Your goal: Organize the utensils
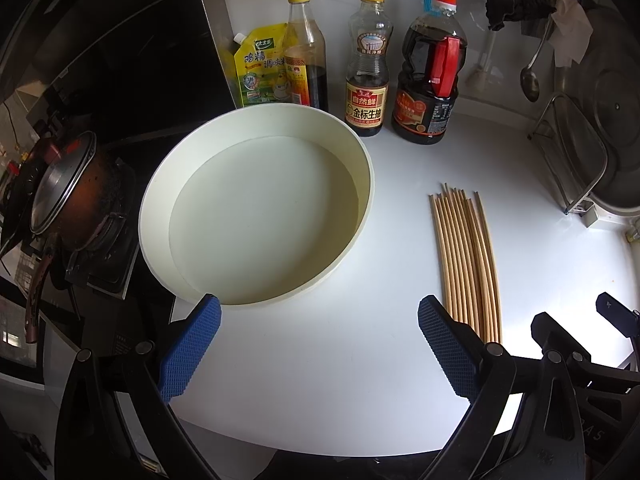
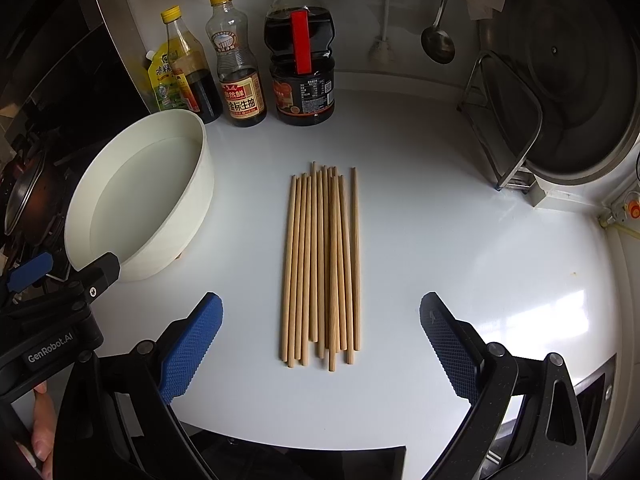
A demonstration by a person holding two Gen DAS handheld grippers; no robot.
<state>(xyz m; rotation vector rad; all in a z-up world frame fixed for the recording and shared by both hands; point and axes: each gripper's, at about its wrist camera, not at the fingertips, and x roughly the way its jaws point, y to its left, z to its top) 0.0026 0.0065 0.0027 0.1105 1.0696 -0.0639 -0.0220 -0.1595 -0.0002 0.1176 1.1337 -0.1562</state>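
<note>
Several wooden chopsticks (image 2: 322, 264) lie side by side on the white counter, running away from me; in the left wrist view the chopsticks (image 1: 468, 264) sit to the right. A round cream bowl (image 1: 256, 208) stands empty on the left, also seen as the bowl (image 2: 140, 200) in the right wrist view. My left gripper (image 1: 320, 344) is open just in front of the bowl's near rim, holding nothing. My right gripper (image 2: 322, 344) is open, its fingers straddling the near ends of the chopsticks without touching them.
Sauce bottles (image 1: 366, 64) and a yellow seasoning pouch (image 1: 260, 68) line the back wall. A stove with a dark pot (image 1: 76, 196) is at left. A metal rack (image 2: 504, 120), a large steel lid (image 2: 580, 80) and a hanging ladle (image 2: 438, 40) stand at right.
</note>
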